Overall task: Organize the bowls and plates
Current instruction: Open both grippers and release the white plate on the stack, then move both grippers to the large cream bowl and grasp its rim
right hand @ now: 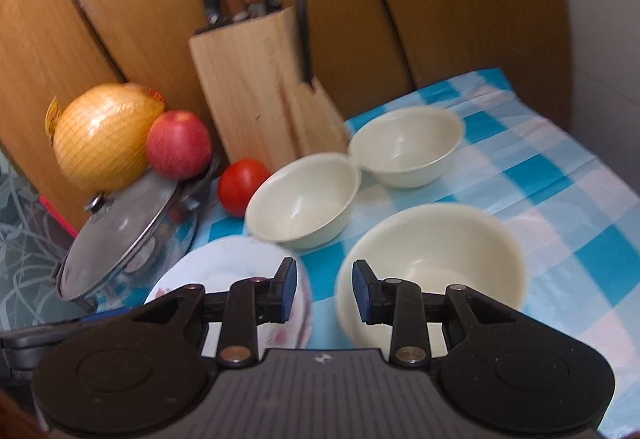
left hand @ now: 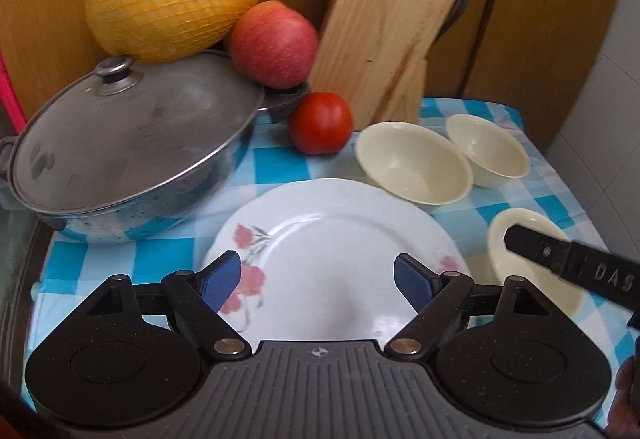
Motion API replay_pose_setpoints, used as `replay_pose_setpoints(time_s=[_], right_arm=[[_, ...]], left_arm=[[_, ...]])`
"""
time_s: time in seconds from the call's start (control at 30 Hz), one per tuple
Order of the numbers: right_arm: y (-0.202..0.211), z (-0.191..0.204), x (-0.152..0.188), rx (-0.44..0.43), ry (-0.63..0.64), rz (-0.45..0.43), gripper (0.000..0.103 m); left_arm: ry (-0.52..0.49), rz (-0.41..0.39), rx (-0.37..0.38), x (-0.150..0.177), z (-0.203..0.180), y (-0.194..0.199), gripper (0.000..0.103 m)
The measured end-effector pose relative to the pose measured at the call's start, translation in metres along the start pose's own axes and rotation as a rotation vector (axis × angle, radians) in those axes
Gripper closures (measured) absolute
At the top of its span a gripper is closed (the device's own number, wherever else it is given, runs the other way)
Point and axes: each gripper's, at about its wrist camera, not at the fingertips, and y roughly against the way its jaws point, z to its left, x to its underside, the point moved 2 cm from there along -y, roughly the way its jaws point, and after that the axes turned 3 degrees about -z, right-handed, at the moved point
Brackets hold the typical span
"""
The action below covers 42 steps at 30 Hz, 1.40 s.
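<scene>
Left tongs [left hand: 318, 281] spread wide over floral plate [left hand: 340, 239], pads clear of it. Right tongs [right hand: 325, 289] partly apart, nothing between, over near rim of nearest bowl [right hand: 436, 259]. Two more bowls [right hand: 304, 199] [right hand: 406, 145] rim to rim behind, all on checked counter [right hand: 560, 199].

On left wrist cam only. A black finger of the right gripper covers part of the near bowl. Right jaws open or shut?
Observer: Open. In the right wrist view the right gripper shows a narrow gap, and its pads press on nothing.
Operator: Where is it relative to the bowl?
Observer: One finger sits in front of the near bowl at its left rim. The other is over the edge of the plate.
Operator: Anything in that bowl?
Observer: No, the part of the inside that shows is empty.
</scene>
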Motion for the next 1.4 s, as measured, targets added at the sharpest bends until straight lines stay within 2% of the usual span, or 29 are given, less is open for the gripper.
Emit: replay_pose_setpoints(time_s=[0.27, 0.47, 0.7, 0.8, 0.87, 1.0, 1.17, 1.23, 1.3, 1.4], right_arm=[[0.023, -0.037, -0.012, 0.073, -0.048, -0.037, 0.072], [0.03, -0.06, -0.01, 0.145, -0.021, -0.013, 0.071], [0.023, -0.083, -0.007, 0.168, -0.049, 0.056, 0.071], [0.021, -0.092, -0.008, 0.153, -0.087, 0.093, 0.072], [0.02, -0.097, -0.008, 0.137, -0.104, 0.106, 0.079], [0.015, -0.104, -0.007, 0.109, -0.139, 0.13, 0.085], [0.013, -0.106, -0.004, 0.09, -0.168, 0.16, 0.091], [0.015, -0.104, -0.004, 0.079, -0.161, 0.153, 0.092], [0.018, -0.101, -0.005, 0.073, -0.145, 0.146, 0.092], [0.019, -0.098, -0.005, 0.085, -0.119, 0.142, 0.092]], left_arm=[[-0.048, 0.017, 0.121, 0.005, -0.048, 0.007, 0.015], [-0.102, 0.016, 0.145, 0.008, -0.089, 0.0, 0.015], [-0.106, 0.058, 0.172, 0.012, -0.113, -0.02, 0.016], [-0.085, 0.08, 0.218, 0.011, -0.117, -0.024, 0.021], [-0.085, 0.093, 0.245, 0.011, -0.121, -0.026, 0.023], [-0.08, 0.129, 0.25, 0.015, -0.125, -0.034, 0.029], [0.01, 0.224, 0.345, 0.018, -0.118, -0.043, 0.046], [0.027, 0.23, 0.34, 0.018, -0.117, -0.044, 0.053], [0.009, 0.205, 0.302, 0.017, -0.115, -0.042, 0.058], [0.001, 0.161, 0.284, 0.012, -0.113, -0.036, 0.058]])
